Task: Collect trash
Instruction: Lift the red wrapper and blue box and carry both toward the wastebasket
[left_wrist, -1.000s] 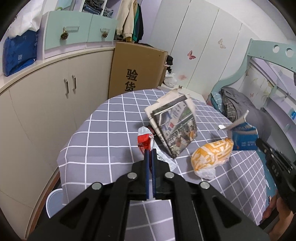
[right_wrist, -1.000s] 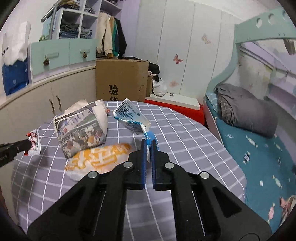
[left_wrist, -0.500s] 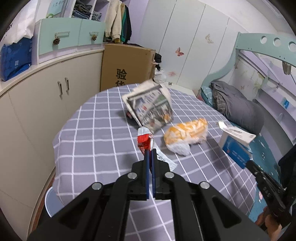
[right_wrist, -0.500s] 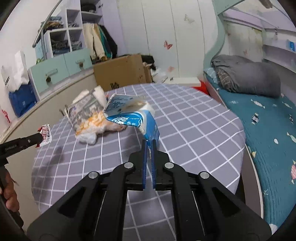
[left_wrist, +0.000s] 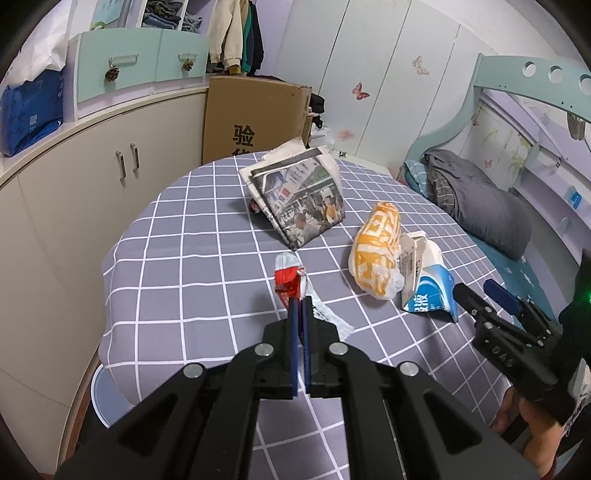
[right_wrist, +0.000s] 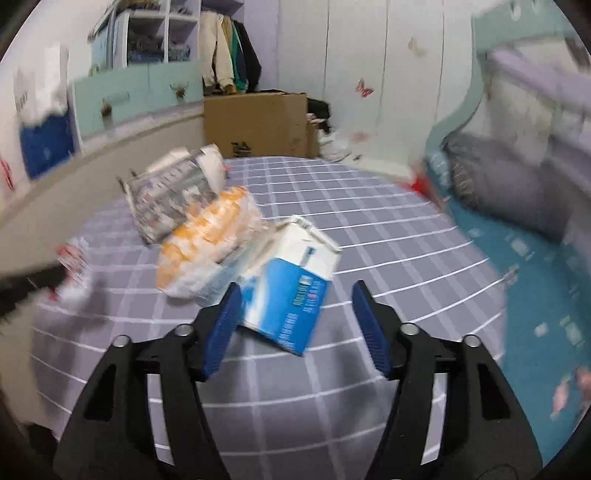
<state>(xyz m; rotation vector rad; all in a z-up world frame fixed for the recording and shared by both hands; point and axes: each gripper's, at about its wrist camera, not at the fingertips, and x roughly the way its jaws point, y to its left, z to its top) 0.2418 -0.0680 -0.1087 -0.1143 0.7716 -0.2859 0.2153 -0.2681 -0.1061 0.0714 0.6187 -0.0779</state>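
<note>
The blue and white carton (right_wrist: 291, 291) is lying tilted on the tabletop (left_wrist: 192, 258) against the orange bag (left_wrist: 376, 254), between the wide-open right tongs (right_wrist: 295, 321). The left tongs (left_wrist: 300, 314) are pinching a red wrapper (left_wrist: 290, 280). Gathering seems underway; next, the wrapper probably needs adding to the pile.

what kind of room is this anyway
Most likely a child's bedroom at home. A bed with a pale green frame and a grey rolled blanket stands at one side, white wardrobe doors carry butterfly stickers, and clothes hang above the cream cabinets.
</note>
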